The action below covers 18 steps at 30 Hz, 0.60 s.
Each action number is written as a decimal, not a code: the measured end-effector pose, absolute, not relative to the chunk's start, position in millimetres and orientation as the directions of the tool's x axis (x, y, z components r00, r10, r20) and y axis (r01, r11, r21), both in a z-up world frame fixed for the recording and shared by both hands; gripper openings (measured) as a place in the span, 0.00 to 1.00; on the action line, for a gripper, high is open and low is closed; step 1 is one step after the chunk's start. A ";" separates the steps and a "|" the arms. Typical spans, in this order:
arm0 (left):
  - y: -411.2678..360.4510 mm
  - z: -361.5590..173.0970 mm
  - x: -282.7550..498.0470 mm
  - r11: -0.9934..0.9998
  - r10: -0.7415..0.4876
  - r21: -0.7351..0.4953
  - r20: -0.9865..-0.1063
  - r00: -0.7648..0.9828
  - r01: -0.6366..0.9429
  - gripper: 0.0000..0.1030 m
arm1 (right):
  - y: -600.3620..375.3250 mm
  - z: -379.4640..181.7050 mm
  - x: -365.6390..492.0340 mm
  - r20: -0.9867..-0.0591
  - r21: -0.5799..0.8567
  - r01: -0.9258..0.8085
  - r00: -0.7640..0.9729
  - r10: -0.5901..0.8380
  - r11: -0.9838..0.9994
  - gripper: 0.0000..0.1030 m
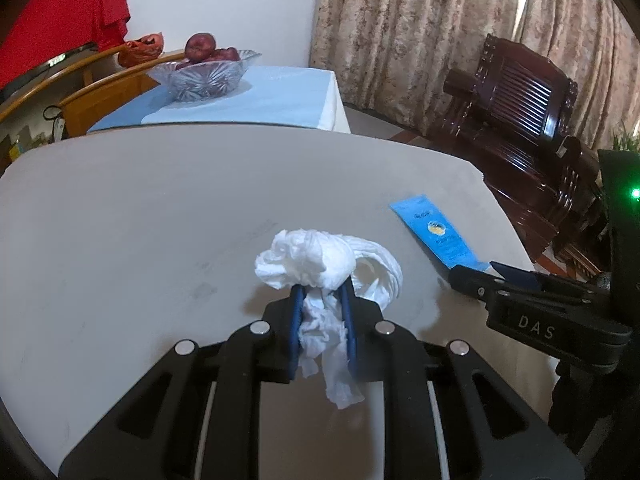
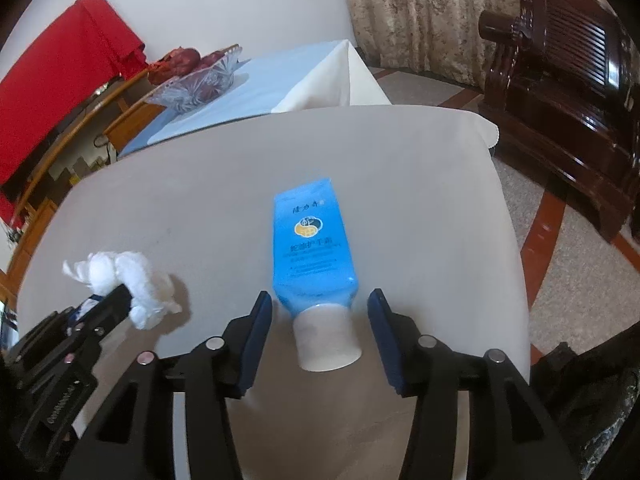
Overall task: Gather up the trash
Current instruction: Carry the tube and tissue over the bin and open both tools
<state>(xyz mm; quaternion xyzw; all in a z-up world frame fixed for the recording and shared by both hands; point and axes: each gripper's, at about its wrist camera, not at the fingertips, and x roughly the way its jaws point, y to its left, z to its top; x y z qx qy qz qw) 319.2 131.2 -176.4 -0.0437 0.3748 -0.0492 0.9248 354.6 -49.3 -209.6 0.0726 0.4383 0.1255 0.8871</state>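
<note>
Crumpled white tissue (image 1: 308,260): soft, creased wad, a thin torn tail hanging below my left gripper (image 1: 323,292). Its blue pads are clamped tight on the wad's narrow waist; the bulk puffs out past the fingertips, just over the table.

Blue tube (image 2: 312,240): smooth glossy plastic, flat crimped far end, widening to a stubby white cylindrical cap nearest me. Yellow and dark round emblem and printed characters on the face; small print too blurred to read. It lies flat on the table, cap between the fingers of my right gripper (image 2: 320,308). Those jaws stand apart, a clear gap each side of the cap, gripping nothing.

From the left wrist view the tube's cap end is hidden behind the right gripper's black finger; only the blue body shows. From the right wrist view the left gripper comes in at the lower left, its body cut off by the frame edge.

Table (image 1: 160,208): matte pale grey, rounded corners, faint scuffs. Beyond it, a second table under a light blue cloth (image 1: 280,96) carries a cut-glass bowl (image 1: 204,76) of dark red fruit. Patterned beige curtains (image 1: 420,32) behind, dark carved wooden armchair (image 1: 516,120) to the right, red fabric (image 1: 64,16) hanging at left. Floor pale with red-brown bands.
</note>
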 end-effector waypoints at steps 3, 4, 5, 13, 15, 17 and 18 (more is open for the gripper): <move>133.4 -176.8 317.2 0.991 -0.125 -0.125 -0.691 0.712 0.053 0.16 | -46.6 -209.9 350.5 -0.759 0.232 -0.168 0.585 0.287 0.958 0.50; 133.3 -176.5 317.1 0.991 -0.126 -0.126 -0.691 0.712 0.054 0.16 | -44.6 -210.4 348.7 -0.757 0.213 -0.176 0.592 0.276 0.961 0.49; 133.0 -176.0 317.1 0.990 -0.128 -0.127 -0.690 0.713 0.055 0.16 | -43.8 -210.9 347.5 -0.757 0.201 -0.177 0.596 0.267 0.964 0.48; 132.2 -176.9 314.5 0.990 -0.132 -0.129 -0.688 0.714 0.060 0.16 | -49.0 -209.1 344.9 -0.752 0.220 -0.194 0.591 0.293 0.956 0.28; 130.8 -175.9 313.2 0.990 -0.134 -0.129 -0.686 0.715 0.062 0.16 | -49.6 -208.0 340.5 -0.747 0.223 -0.197 0.594 0.297 0.955 0.28; 128.5 -173.6 311.2 0.990 -0.133 -0.125 -0.682 0.719 0.065 0.16 | -50.9 -206.4 335.9 -0.743 0.225 -0.200 0.597 0.301 0.953 0.28; 127.9 -172.0 310.3 0.990 -0.132 -0.120 -0.680 0.722 0.067 0.16 | -51.7 -204.4 332.2 -0.739 0.231 -0.202 0.600 0.307 0.952 0.28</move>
